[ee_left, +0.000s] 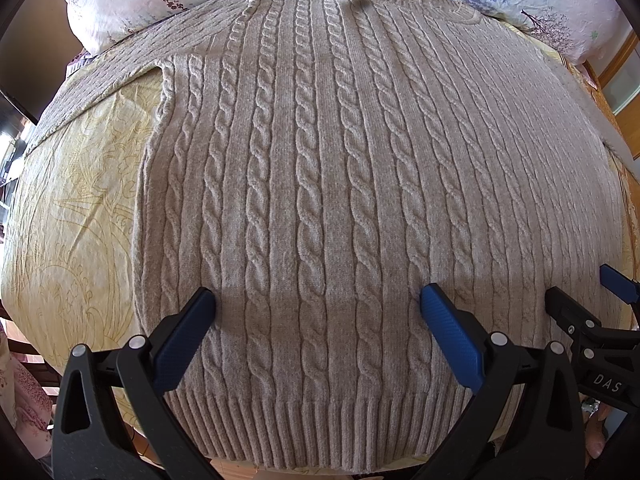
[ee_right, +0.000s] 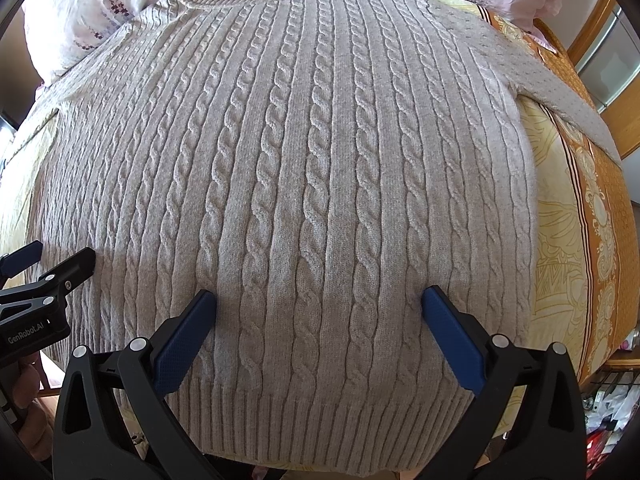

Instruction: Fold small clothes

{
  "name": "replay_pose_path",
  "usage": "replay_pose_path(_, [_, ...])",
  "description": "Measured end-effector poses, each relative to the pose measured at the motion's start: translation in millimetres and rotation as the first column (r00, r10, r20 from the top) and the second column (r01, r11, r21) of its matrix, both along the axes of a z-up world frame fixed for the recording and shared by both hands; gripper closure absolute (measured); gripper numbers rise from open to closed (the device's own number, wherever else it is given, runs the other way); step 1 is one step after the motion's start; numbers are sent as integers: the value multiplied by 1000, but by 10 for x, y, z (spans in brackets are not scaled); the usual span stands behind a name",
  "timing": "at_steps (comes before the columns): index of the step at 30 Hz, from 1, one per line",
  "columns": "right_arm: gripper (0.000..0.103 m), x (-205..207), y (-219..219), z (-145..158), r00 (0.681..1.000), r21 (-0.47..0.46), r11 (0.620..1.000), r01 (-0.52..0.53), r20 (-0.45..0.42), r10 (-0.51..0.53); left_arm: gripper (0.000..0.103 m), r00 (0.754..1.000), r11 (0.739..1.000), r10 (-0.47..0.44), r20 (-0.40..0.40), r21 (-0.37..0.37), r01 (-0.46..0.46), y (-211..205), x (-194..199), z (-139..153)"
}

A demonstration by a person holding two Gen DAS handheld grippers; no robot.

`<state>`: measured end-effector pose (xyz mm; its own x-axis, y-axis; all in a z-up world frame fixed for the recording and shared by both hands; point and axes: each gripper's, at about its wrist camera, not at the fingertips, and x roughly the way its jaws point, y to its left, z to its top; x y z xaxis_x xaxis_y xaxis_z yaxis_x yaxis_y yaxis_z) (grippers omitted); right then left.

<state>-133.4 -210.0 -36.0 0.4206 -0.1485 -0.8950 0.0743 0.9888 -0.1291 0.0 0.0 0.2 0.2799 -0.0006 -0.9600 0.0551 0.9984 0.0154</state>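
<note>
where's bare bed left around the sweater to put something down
Bare yellow sheet lies left of the sweater below its sleeve, and a strip of sheet right of it. The pillows crowd the collar end; both open tools hover at the hem.

Beige cable-knit sweater (ee_left: 320, 200) spread flat, unfolded, front up on bedsheet (ee_left: 80, 208); collar far, ribbed hem near.

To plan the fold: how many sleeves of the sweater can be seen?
2. Left sleeve lies spread toward the left bed edge; right sleeve lies spread toward the right edge. Both cuffs are hidden.
</note>
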Motion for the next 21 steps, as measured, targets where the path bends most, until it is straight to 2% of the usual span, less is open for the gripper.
replay_pose_path(7, [1,-131,-14,28,1000,-4,1000,-8,3,8,2,1000,1000,2,-15,0,-2,-18,24,-5])
replay_pose_path(13, [1,0,-29,26,1000,-5,1000,-22,-16,22,2,1000,1000,5,-29,-2,-5,31,174,22])
replay_pose_path(21, [1,215,-93,47,998,-3,999,-37,-46,37,2,1000,1000,5,-28,-2,-5,6,113,-2])
